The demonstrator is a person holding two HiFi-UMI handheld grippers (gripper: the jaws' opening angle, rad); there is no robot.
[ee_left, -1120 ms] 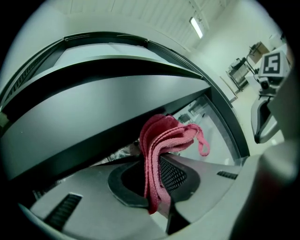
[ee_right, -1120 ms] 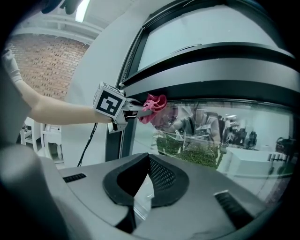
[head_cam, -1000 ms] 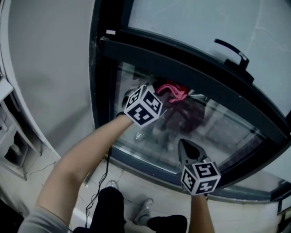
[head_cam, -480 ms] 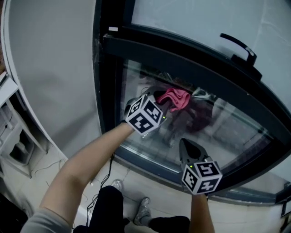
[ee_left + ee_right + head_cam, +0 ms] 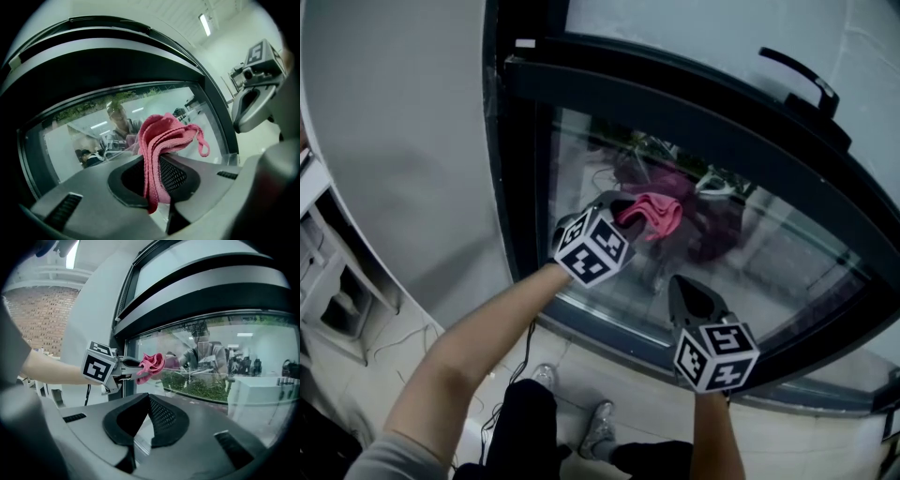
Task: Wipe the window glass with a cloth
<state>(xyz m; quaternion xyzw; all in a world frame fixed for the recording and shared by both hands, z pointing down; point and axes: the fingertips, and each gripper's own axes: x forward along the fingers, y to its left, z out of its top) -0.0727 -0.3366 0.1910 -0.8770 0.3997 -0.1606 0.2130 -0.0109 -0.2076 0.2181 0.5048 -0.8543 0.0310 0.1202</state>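
A pink cloth is pressed to the window glass of the lower pane, a little below the dark cross bar. My left gripper is shut on the cloth. In the left gripper view the folded cloth stands up between the jaws, with a loop hanging at its right. My right gripper hangs lower and to the right, near the pane's bottom edge, shut with nothing in it. The right gripper view shows its jaws tip to tip, with the left gripper and cloth beyond.
A black window handle sits on the upper sash at the top right. A grey wall runs to the left of the black frame. Cables lie on the floor below, beside the person's shoes. Reflections of people show in the glass.
My left gripper has slid the cloth down the glass, away from the cross bar. The right gripper has stayed near the pane's lower edge.
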